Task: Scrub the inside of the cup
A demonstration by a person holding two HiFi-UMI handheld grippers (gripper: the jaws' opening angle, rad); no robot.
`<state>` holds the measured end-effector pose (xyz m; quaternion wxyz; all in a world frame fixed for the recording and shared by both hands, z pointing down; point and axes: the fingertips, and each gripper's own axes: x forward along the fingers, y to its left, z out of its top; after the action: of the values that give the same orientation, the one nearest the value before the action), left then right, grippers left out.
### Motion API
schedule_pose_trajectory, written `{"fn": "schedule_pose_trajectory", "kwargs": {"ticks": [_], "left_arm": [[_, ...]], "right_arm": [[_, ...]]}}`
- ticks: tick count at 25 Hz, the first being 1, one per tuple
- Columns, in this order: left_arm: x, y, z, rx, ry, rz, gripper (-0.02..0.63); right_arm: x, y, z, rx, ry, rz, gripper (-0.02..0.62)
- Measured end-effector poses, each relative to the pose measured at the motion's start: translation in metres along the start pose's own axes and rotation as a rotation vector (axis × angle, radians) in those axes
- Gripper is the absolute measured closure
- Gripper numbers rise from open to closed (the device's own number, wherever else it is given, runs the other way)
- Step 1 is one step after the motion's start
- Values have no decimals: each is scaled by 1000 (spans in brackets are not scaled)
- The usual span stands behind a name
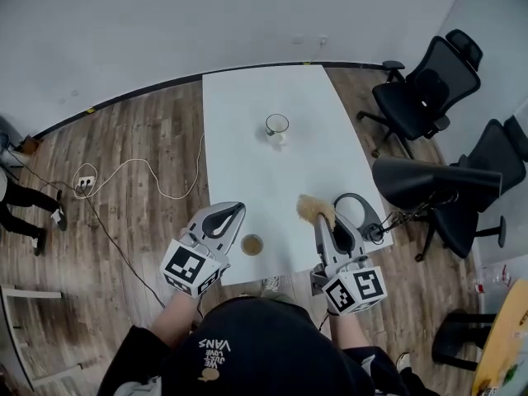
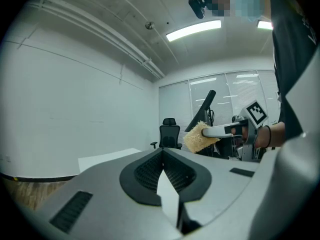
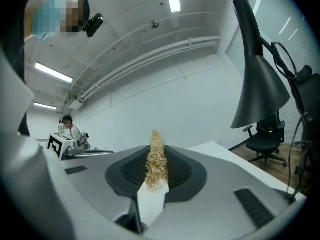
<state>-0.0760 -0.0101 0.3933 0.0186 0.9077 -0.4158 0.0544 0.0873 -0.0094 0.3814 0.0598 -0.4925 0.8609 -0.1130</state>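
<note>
Scrubbing hasn't started, by the look of it. The cup (image 1: pixel 277 127) stands upright on the far half of the table (image 1: pixel 239 155), well apart from both grippers, which are held over the near edge.

Right gripper (image 1: pixel 320 219): jaws clamped on a tan fibrous scrubber (image 3: pixel 156 156), w/ a good part of the pad sticking out past the tips. Left gripper (image 2: pixel 162 156): jaws fully closed, nothing btwn them. A small brown round thing (image 1: pixel 252 244) lies on the table just beside the left gripper; can't tell what it is.

Doing the step well, imo:
- The left gripper has to open first, then take the cup by its wall, low down. The cup looks like clear glass, so prob. light and slick. Unheld, it'd likely slide or tip under the scrubbing.
- Squeeze gently. Glass needs enough grip to stop it turning, not more.
- Bring the scrubber over the mouth and go straight down, pad leading, so the hard jaw tips stay off the rim.
- Work round the inner wall, then press to the bottom. Keep the cup planted on the table throughout.
- Reach is long for both arms, so approach slowly and don't knock the cup on arrival.
</note>
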Motion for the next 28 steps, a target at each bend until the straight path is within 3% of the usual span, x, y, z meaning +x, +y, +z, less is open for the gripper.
{"fn": "schedule_pose_trajectory", "kwargs": {"ticks": [12,28], "left_arm": [[54,35,-2,-18,4,54,595],[94,80,-9,16,34,-62,595]], "right_arm": [[58,-40,-3,21,37,56,522],[91,-38,-2,44,23,-48,522]]}}
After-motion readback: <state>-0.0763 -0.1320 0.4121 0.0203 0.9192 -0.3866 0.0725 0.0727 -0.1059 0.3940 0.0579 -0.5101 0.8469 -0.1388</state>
